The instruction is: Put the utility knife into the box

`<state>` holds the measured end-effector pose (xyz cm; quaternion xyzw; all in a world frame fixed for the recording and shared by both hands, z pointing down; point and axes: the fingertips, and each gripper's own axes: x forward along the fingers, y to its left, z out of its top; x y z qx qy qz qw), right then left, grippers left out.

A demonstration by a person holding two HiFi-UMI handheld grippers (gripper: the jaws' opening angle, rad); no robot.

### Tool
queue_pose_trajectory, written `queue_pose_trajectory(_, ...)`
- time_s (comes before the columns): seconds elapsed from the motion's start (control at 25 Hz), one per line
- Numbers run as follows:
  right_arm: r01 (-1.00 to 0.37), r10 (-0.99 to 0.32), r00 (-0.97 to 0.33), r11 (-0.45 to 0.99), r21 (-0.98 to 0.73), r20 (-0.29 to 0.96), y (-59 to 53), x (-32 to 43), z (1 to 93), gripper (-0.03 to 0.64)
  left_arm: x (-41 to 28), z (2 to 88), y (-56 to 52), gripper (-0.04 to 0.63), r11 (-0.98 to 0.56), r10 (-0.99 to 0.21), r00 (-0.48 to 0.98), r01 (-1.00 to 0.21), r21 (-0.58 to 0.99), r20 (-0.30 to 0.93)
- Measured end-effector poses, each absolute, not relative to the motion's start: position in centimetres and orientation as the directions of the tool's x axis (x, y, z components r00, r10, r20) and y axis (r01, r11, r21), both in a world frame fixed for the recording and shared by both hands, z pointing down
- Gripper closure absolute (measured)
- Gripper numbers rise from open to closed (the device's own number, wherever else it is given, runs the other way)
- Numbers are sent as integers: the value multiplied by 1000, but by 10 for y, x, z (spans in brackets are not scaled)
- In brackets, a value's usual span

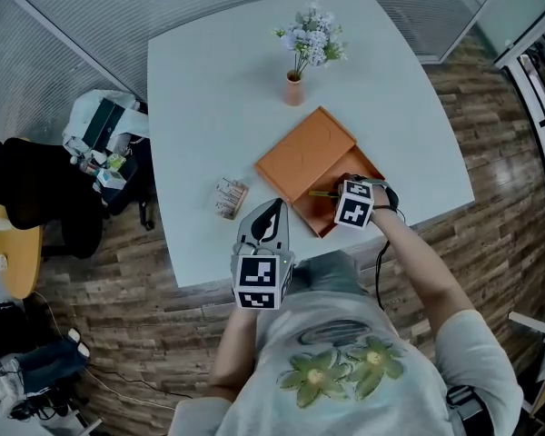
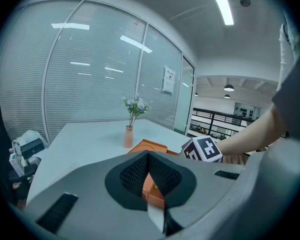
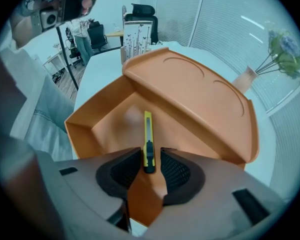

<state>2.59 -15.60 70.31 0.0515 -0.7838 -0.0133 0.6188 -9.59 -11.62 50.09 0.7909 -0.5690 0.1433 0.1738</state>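
The yellow utility knife (image 3: 148, 144) lies flat on the floor of the open orange box (image 3: 97, 121), its lid (image 3: 190, 96) leaning back behind it. My right gripper (image 3: 150, 165) points steeply down into the box. Its pads stand on either side of the knife's near end without pressing on it, so it is open. In the head view the knife (image 1: 322, 193) shows just left of the right gripper's marker cube (image 1: 354, 205). My left gripper (image 1: 271, 214) hovers at the table's near edge, left of the box (image 1: 316, 218), shut with nothing in it.
A small vase of flowers (image 1: 295, 84) stands behind the box. A patterned little pack (image 1: 230, 197) lies on the white table (image 1: 209, 107) left of the box. A chair with bags (image 1: 100, 143) sits off the table's left side.
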Motion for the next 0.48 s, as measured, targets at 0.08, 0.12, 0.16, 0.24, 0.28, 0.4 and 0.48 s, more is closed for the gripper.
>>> queue_pose_trajectory(0.08,-88,-99,-250,993,80,963,-158,26,699,486,-96,499,-117,595,-293,-852,311,-950,109,420)
queue_pose_trajectory(0.12,-105,-103,-265,991,78,959,-160,27,695,486,-96,497,-117,595,-293,-854,311,-950,108,418)
queue_pose_trajectory(0.16,-125,-107,-288,989,74,952,-161,27,690,486,-95,496,-118,595,-293,-855,310,-950,107,416)
queue_pose_trajectory(0.24,-182,-121,-358,982,58,926,-164,23,673,486,-95,493,-119,595,-293,-858,311,-950,106,409)
queue_pose_trajectory(0.28,-220,-131,-403,975,44,906,-166,21,663,486,-95,491,-120,595,-294,-860,311,-950,106,404)
queue_pose_trajectory(0.4,-350,-172,-544,936,-35,822,-168,15,631,486,-94,485,-122,595,-296,-867,314,-949,106,387)
queue_pose_trajectory(0.48,-418,-214,-619,905,-86,755,-169,13,607,486,-93,479,-124,595,-298,-871,316,-949,105,376)
